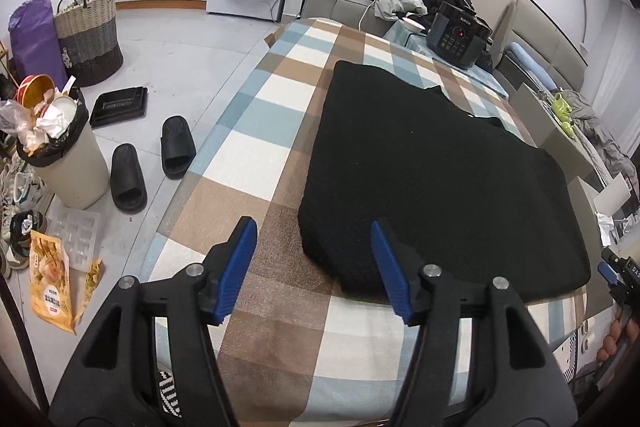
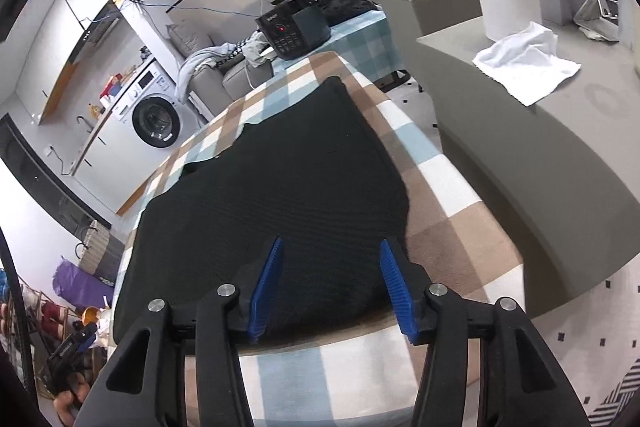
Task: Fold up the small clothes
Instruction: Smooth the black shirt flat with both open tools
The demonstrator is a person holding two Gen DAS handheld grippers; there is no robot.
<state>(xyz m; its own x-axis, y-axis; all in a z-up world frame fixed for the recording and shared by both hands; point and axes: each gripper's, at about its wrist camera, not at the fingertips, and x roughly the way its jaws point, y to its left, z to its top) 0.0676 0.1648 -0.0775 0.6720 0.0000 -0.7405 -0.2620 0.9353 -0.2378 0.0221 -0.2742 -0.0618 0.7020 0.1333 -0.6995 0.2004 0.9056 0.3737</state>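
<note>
Black garment [image 1: 432, 179] lies flat on tabletop [image 1: 256, 131], long axis near-to-far; left gripper [image 1: 314, 235] and right gripper [image 2: 329, 251] released, nothing held, at its near edge.

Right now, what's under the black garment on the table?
The black garment lies flat on the checked tablecloth, which shows all around it. Whatever sits directly beneath the fabric is covered. Neither open gripper touches it.

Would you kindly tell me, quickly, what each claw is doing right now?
Left claw: open, holding nothing, above the checked tablecloth.
Right claw: open, empty, over the folded black knitted garment.
</note>
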